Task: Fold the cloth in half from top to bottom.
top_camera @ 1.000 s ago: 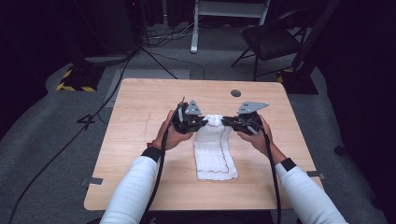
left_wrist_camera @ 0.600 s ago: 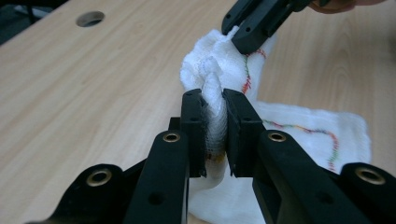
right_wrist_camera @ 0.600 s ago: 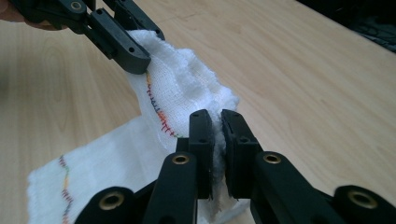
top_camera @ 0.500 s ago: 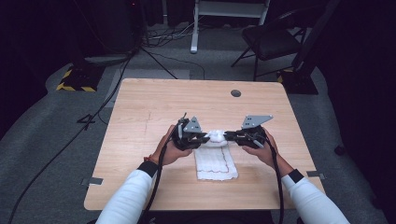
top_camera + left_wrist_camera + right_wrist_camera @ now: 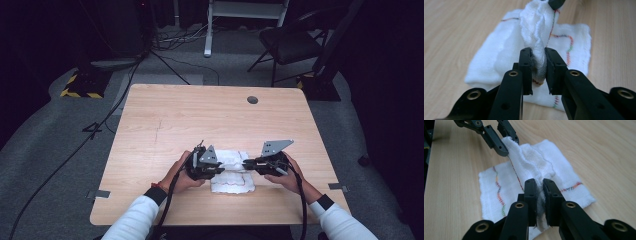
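A white cloth (image 5: 231, 172) with a multicoloured stitched border lies partly folded near the table's front edge. My left gripper (image 5: 218, 167) is shut on a bunched ridge of the cloth (image 5: 537, 55) at its left end. My right gripper (image 5: 246, 164) is shut on the same ridge of the cloth (image 5: 537, 170) at its right end. The ridge is lifted between the two grippers, over a flat layer (image 5: 496, 187) that rests on the wood. In the right gripper view the left gripper (image 5: 505, 145) pinches the far end.
The wooden table (image 5: 200, 120) has a round cable hole (image 5: 252, 100) near its far edge. Beyond it, on the grey floor, stand a black chair (image 5: 295, 45), a white frame (image 5: 240, 15) and trailing cables (image 5: 100, 120).
Both grippers have drawn the held edge of the cloth toward the table's front edge, folding it over the near part. The cloth now covers a shorter patch.
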A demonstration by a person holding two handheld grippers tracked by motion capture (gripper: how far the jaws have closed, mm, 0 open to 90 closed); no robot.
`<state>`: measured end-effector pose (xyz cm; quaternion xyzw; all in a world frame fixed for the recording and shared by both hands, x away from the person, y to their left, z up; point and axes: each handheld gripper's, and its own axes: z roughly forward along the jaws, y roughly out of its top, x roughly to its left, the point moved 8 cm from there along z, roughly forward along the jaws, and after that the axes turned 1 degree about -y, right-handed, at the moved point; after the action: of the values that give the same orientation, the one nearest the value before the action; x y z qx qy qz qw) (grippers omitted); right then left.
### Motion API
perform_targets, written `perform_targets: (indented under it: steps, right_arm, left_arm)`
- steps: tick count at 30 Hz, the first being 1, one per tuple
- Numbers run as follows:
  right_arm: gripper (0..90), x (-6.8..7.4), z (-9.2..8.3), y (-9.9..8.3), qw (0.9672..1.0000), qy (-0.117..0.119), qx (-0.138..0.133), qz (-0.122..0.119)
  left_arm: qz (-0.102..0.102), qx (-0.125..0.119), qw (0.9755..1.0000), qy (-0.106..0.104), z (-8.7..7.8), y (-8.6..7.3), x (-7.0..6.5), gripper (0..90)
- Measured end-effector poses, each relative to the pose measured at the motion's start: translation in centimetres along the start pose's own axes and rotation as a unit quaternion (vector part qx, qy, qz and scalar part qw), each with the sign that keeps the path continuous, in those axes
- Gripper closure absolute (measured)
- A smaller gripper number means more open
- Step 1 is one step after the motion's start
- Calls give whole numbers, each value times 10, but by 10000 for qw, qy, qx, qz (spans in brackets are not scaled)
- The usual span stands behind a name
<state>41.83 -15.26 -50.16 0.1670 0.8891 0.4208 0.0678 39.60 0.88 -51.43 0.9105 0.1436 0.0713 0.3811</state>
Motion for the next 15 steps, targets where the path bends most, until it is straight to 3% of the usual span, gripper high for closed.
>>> perform_targets:
  steps: [9, 15]
  right_arm:
    - [786, 15, 1, -22, 9995, 153, 265, -105]
    - [785, 24, 1, -34, 9984, 260, 445, -244]
  left_arm:
    - [156, 304, 9994, -96, 3, -18, -12, 754]
    - [93, 294, 9994, -139, 0, -24, -18, 694]
